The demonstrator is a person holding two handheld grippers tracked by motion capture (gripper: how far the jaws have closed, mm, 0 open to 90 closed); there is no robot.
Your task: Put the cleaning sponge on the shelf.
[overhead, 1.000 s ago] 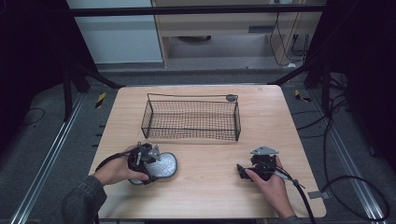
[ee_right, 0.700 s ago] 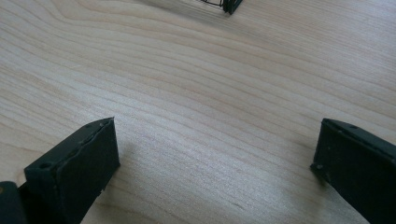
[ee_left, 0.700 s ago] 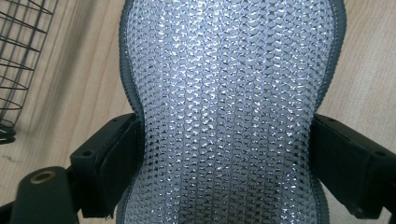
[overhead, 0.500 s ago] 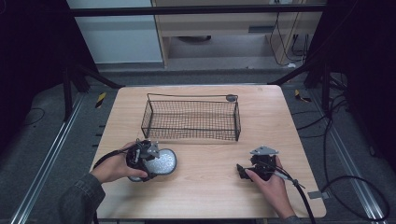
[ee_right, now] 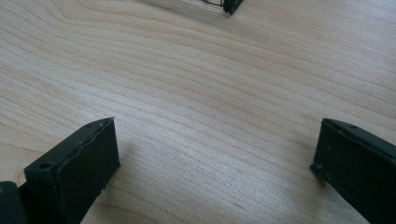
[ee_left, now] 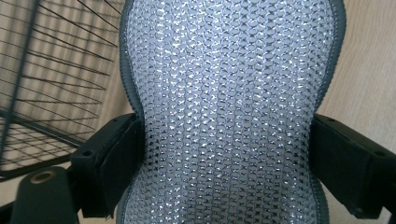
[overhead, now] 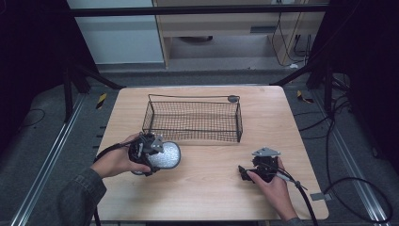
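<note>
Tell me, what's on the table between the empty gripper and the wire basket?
Nothing. In the high view, bare wooden table runs from the right gripper up to the wire basket. The right gripper view shows plain wood too.

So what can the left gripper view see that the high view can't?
The left gripper view gives the close-up: the silvery mesh pad has tiny shiny loops and a grey stitched edge, and the black jaws press on its narrow waist from both sides.

The high view gives the big picture: the whole wooden table, the person's hands, and the right gripper resting apart on the bare wood.

Both show the left gripper holding the pad, with the black wire basket close beside it.
</note>
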